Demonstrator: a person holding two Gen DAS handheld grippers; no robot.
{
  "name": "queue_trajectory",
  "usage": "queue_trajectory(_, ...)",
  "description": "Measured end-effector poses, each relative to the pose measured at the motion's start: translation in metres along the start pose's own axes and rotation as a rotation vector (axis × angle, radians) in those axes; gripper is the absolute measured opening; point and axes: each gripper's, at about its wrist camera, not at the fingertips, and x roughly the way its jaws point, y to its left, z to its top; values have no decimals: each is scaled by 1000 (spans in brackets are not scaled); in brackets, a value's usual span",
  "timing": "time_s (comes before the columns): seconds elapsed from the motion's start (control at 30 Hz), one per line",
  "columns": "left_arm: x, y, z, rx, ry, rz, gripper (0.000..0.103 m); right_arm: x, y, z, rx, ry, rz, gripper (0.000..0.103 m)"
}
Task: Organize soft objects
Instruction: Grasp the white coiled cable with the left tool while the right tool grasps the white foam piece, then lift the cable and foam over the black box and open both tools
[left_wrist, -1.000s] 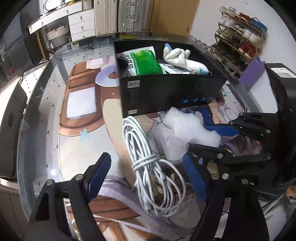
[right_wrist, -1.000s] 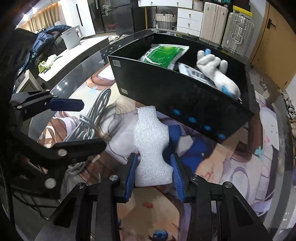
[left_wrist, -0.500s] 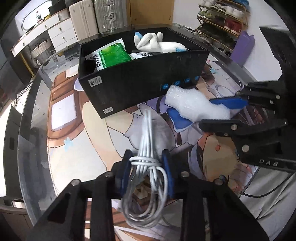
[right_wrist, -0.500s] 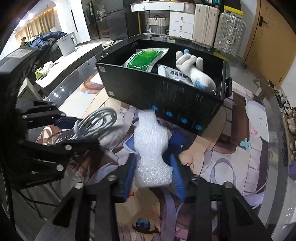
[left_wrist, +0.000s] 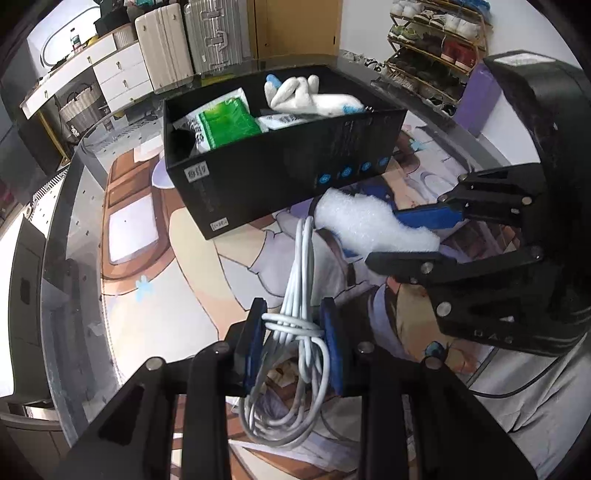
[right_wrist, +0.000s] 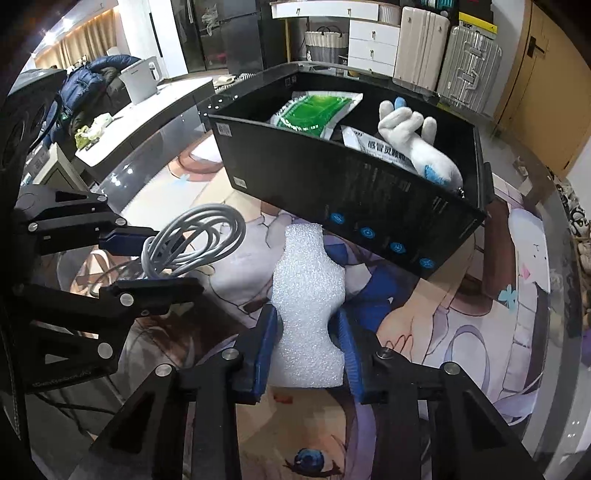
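My left gripper (left_wrist: 293, 332) is shut on a coiled white cable (left_wrist: 295, 295) and holds it above the table; the cable also shows in the right wrist view (right_wrist: 195, 247). My right gripper (right_wrist: 306, 332) is shut on a white foam piece (right_wrist: 308, 302), seen too in the left wrist view (left_wrist: 369, 225), just in front of the black box (left_wrist: 288, 170). The box (right_wrist: 332, 184) holds a green packet (left_wrist: 225, 125), a white packet (right_wrist: 384, 151) and a white glove (left_wrist: 314, 98).
The table wears a printed cartoon mat (right_wrist: 461, 332) under glass. Suitcases (left_wrist: 192, 40), white drawers (left_wrist: 122, 74) and a shoe rack (left_wrist: 436, 40) stand beyond the far edge. A counter with a kettle (right_wrist: 142, 79) is at the left.
My left gripper closed on the cable and lifted it off the mat. My right gripper raised the foam piece and both moved closer to the box.
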Motion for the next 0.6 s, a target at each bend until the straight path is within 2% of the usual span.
queue_trajectory(0.33, -24, 0, 6, -5, -78, -15, 27, -41, -6, -4, 40, -103, 43, 34)
queue_trajectory(0.47, -45, 3, 10, -15, -156, 5, 27, -66, -7, -3, 67, -173, 58, 34)
queue_trajectory(0.6, -67, 7, 12, -52, -235, -23, 27, -88, -4, 0, 76, -244, 44, 34)
